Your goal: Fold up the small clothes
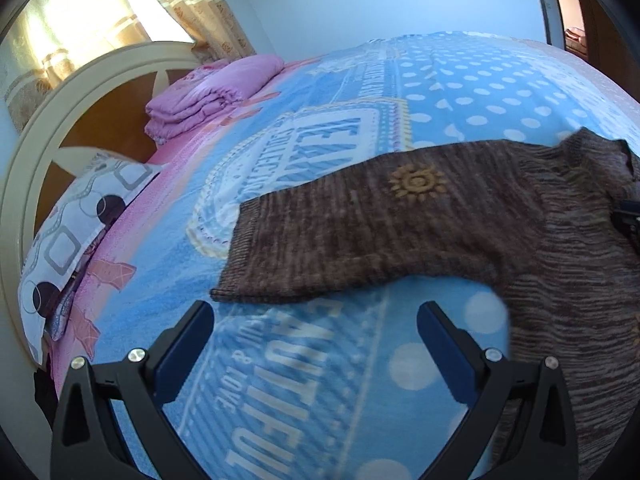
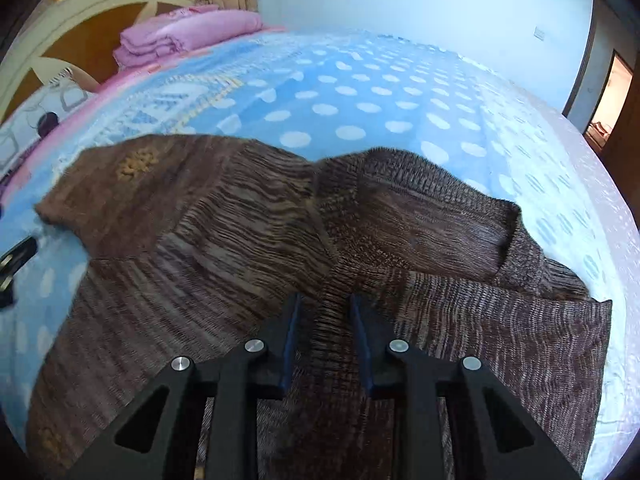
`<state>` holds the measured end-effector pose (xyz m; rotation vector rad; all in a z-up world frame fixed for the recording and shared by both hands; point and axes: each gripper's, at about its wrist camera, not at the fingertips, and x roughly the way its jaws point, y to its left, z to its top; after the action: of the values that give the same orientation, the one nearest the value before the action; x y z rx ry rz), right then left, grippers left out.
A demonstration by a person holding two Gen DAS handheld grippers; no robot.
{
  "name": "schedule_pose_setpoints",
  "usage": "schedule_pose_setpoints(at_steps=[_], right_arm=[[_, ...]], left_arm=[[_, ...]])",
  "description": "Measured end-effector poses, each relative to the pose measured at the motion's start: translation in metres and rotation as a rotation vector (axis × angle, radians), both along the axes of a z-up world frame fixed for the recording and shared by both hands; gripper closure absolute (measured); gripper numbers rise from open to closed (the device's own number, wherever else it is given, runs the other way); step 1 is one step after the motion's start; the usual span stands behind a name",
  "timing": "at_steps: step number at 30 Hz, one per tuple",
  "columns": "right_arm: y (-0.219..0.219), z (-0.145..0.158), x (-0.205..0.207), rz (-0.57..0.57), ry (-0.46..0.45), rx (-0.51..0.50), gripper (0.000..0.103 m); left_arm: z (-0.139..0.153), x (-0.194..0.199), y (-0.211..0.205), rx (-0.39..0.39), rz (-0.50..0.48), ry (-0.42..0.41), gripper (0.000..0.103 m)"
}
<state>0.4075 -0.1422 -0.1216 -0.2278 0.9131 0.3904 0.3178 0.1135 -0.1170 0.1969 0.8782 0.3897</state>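
A brown knitted sweater (image 1: pixel 400 236) lies on the blue bed cover (image 1: pixel 320 128), one sleeve with a yellow sun motif stretched out to the left. My left gripper (image 1: pixel 316 320) is open and empty, just in front of that sleeve's lower edge. In the right wrist view the sweater (image 2: pixel 200 240) fills the middle; its other sleeve is folded across the body. My right gripper (image 2: pixel 325 308) is nearly closed, with a fold of the sweater between its fingers. The left gripper shows at the left edge (image 2: pixel 16 264).
A folded pink blanket (image 1: pixel 212 92) and a patterned pillow (image 1: pixel 80 220) lie by the cream headboard (image 1: pixel 60 120) at the left. Curtains hang behind. A doorway (image 2: pixel 608 104) stands at the far right.
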Motion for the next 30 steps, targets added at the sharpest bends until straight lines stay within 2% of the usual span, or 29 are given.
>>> schedule_pose_setpoints(at_steps=[2,5,8,10,11,12,16,17,19,21,26,29,30], right_arm=[[-0.012,0.014,-0.018,0.008,-0.033,0.018,0.076],[-0.031,0.026,-0.046,-0.004,-0.069,-0.011,0.065],[-0.051,0.021,-0.058,-0.056,-0.053,-0.053,0.063],[-0.057,0.003,-0.054,-0.084,-0.007,-0.081,0.064],[-0.061,-0.009,-0.054,-0.084,0.026,-0.102,0.063],[-0.065,-0.011,-0.055,-0.079,0.008,-0.080,0.060],[-0.074,0.002,-0.061,-0.108,0.029,-0.026,0.059],[-0.077,0.007,-0.066,-0.106,0.029,-0.003,0.059],[-0.084,0.017,-0.082,-0.088,0.020,0.028,0.057],[-0.088,0.021,-0.098,-0.070,0.011,0.032,0.056],[-0.103,0.020,-0.133,-0.047,0.005,0.060,0.052],[-0.110,0.019,-0.141,-0.064,-0.001,0.082,0.052],[-0.114,0.020,-0.142,-0.072,-0.004,0.096,0.052]], left_arm=[[-0.004,0.003,0.028,0.003,0.067,0.001,0.000],[-0.012,0.009,0.076,-0.038,0.156,0.013,0.000],[-0.018,0.012,0.119,-0.104,0.239,0.016,0.000],[-0.019,0.014,0.136,-0.153,0.271,0.009,0.000],[-0.018,0.015,0.140,-0.180,0.278,0.003,0.000],[-0.018,0.017,0.144,-0.212,0.283,-0.002,0.000],[-0.023,0.028,0.145,-0.310,0.283,0.008,0.002],[-0.025,0.031,0.143,-0.320,0.283,0.015,0.004],[-0.029,0.039,0.140,-0.339,0.283,0.029,0.015],[-0.035,0.048,0.136,-0.345,0.279,0.053,0.016],[-0.036,0.058,0.133,-0.368,0.287,0.021,0.018],[-0.036,0.060,0.132,-0.389,0.280,-0.017,0.032],[-0.035,0.061,0.129,-0.403,0.261,-0.023,0.046]])
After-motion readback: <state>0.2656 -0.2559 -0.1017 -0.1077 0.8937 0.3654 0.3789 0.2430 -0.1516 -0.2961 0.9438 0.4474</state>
